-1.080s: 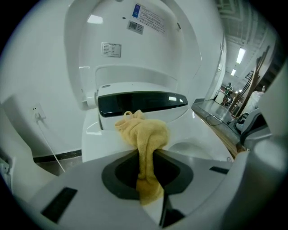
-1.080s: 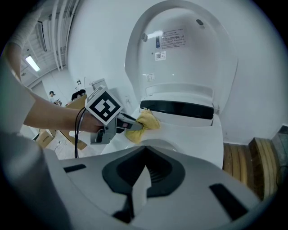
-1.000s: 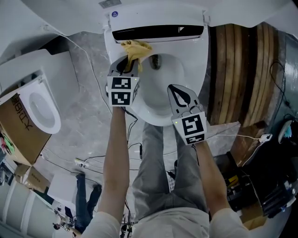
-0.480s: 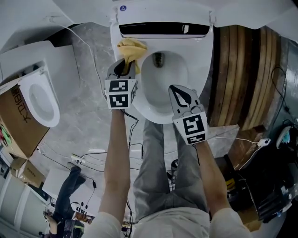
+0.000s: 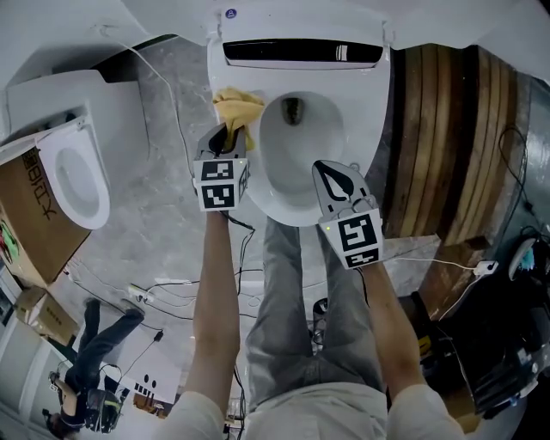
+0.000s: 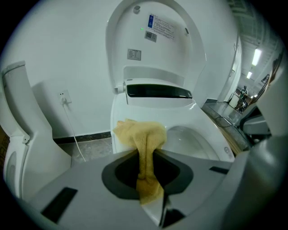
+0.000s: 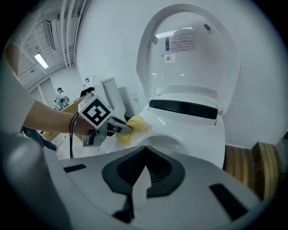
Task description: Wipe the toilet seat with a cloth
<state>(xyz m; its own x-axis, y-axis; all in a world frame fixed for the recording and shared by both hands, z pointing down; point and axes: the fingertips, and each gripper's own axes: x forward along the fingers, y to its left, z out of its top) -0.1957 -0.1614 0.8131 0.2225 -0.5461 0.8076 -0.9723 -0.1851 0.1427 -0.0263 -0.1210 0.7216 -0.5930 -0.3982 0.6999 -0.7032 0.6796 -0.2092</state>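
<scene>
1. Yellow cloth (image 5: 238, 107) is bunching just ahead of the left gripper (image 5: 228, 131), lying on the toilet seat (image 5: 249, 185) at its rear-left rim.
2. Left gripper is pinching the cloth's tail between closed jaws. Right gripper (image 5: 337, 176) is sitting above the front rim, jaws together, holding nothing.
3. Compared with a second ago, the cloth is lying slightly further from the hinge, down the left rim.

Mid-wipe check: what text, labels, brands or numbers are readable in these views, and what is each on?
No text reads clearly.
Blue sticker on the raised lid: print too small.
Grey sticker, same lid: blurred.
Round blue badge on the toilet, at its rear: too small.
Cardboard box: large dark letters, sideways and cut off, unreadable.
</scene>
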